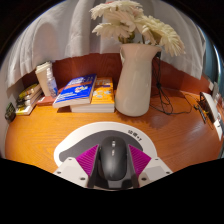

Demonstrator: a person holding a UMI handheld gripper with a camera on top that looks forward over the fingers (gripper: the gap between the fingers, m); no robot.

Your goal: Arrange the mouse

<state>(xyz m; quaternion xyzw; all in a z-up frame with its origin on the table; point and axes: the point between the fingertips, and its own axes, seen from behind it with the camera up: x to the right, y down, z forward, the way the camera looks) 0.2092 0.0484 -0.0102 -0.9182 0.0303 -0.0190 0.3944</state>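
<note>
A dark grey computer mouse (112, 160) sits between my two fingers, its scroll wheel facing forward. Both magenta pads (89, 159) press against its sides, so my gripper (112, 162) is shut on it. The mouse hangs over a round white mouse mat (112, 130) with small dark lettering, which lies on the wooden desk (45, 130). Whether the mouse touches the mat or is held just above it I cannot tell.
Just beyond the mat stands a tall white ribbed vase (136, 80) with pale flowers (135, 25). Blue and yellow books (85, 93) lie to its left, with more items (30, 98) at the desk's far left. A dark cable (165, 100) runs on the right.
</note>
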